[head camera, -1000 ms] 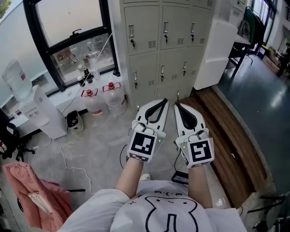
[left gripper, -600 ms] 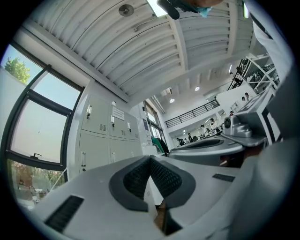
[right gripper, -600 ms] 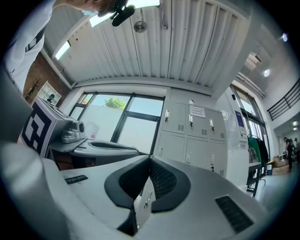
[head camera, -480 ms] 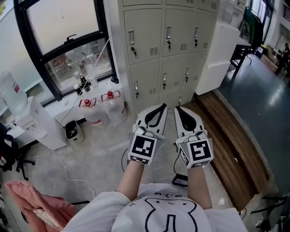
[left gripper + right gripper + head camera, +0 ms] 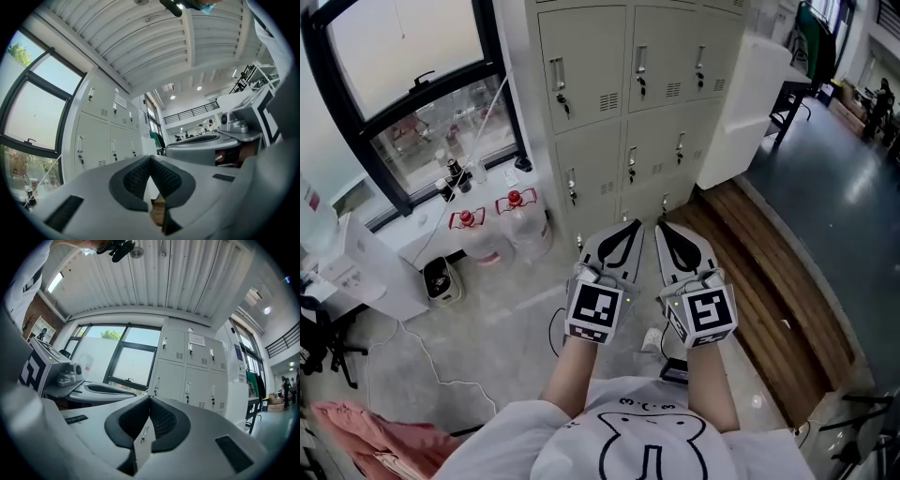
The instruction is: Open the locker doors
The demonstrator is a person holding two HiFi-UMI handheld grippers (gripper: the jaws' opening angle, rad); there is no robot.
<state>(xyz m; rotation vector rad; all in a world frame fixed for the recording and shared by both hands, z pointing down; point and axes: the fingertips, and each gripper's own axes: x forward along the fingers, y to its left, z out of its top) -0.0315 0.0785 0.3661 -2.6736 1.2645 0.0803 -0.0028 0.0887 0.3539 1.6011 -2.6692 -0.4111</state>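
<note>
Several locker doors (image 5: 586, 66) stood shut ahead, well apart from the left gripper (image 5: 630, 231) and right gripper (image 5: 668, 231). Both sets of fingers (image 5: 614, 246) were closed together on nothing. Doors judged stiff, light sheet metal; best hold is the upright handle (image 5: 557, 73).

Locker doors (image 5: 623, 103) — pale grey metal, stacked in rows beside the window, all shut — each with a vertical handle (image 5: 556, 73), key lock and vent slots.
</note>
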